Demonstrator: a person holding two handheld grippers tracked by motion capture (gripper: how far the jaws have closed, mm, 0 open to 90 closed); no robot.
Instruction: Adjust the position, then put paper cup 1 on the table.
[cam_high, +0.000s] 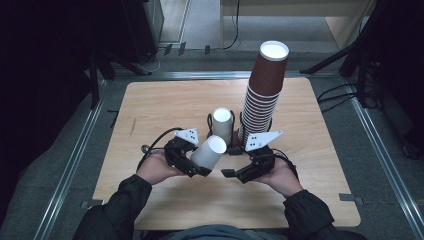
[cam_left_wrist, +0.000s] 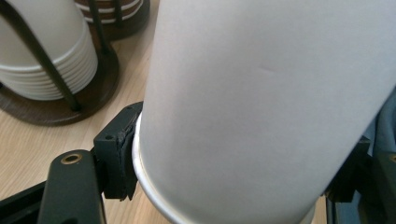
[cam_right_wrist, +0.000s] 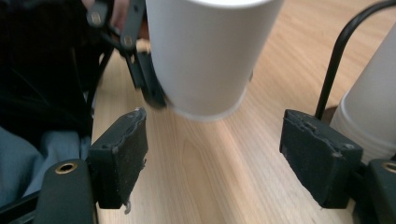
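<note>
White cup sits pinched near its rim between the jaws of the left gripper, held above the table; its long axis tilts, closed base toward one o'clock in the high view; right gripper waits just beside it at four o'clock, jaws spread and bare; white stack in its holder lies at one o'clock, so the left hand is nearer.
</note>
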